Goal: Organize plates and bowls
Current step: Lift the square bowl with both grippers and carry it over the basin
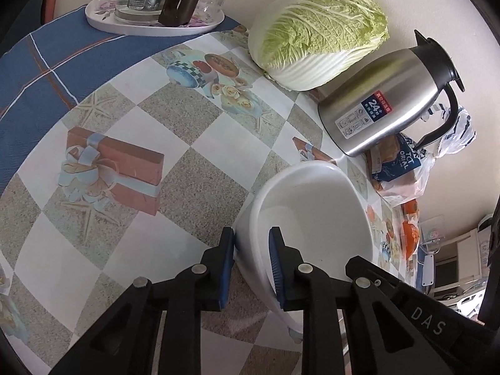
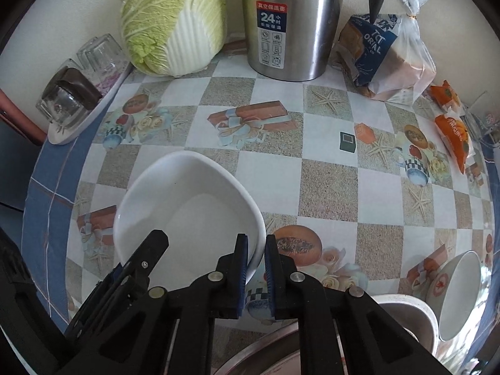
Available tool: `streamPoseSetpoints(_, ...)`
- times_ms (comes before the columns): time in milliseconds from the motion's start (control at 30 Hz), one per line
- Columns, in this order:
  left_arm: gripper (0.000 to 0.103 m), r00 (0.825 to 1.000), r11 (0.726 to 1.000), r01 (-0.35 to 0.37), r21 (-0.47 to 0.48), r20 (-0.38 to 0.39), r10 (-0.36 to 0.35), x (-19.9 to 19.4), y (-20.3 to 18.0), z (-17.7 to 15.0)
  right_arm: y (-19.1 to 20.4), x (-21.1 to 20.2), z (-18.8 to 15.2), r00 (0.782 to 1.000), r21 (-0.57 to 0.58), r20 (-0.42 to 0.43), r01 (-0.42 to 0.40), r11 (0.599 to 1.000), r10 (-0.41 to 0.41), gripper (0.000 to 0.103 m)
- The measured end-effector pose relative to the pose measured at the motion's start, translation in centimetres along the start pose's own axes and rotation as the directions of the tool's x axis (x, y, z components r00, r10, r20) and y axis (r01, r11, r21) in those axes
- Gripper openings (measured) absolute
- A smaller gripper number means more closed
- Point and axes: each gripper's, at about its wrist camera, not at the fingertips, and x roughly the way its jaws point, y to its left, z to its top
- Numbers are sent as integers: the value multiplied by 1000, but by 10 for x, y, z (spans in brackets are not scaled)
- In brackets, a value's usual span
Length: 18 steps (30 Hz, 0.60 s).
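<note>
The white bowl is gripped on opposite sides of its rim by both tools. In the left wrist view, the left gripper is closed on the rim, one blue pad outside the wall and one inside. In the right wrist view, the right gripper is clamped on the rim at the bowl's 4 o'clock edge, and the left tool is seen entering at 8 o'clock. The bowl appears tilted over the patterned tablecloth; whether it rests on the cloth or is carried clear of it cannot be determined.

The step in hand is judged to be the transfer of this bowl toward a stacking place. At 4 o'clock in the right wrist view, a second bowl with a red motif is seen leaning on other dishware. The next move is expected to require that the bowl be kept level between both tools and that one grip be released only once the bowl is supported.

Farther out, at 12 o'clock, a steel vacuum jug carries a label reading "24" with Chinese characters. A bread bag at 1 o'clock shows "ORIAL". A cabbage stands at 11 o'clock. "DAS" is printed on the left tool body.
</note>
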Motion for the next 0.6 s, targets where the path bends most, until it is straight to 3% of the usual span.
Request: streamPoseSetpoints(600, 23, 996, 993, -24, 114, 86, 15, -75, -36, -15, -15, -72, -24, 991, 18, 96, -93, 996, 90, 12)
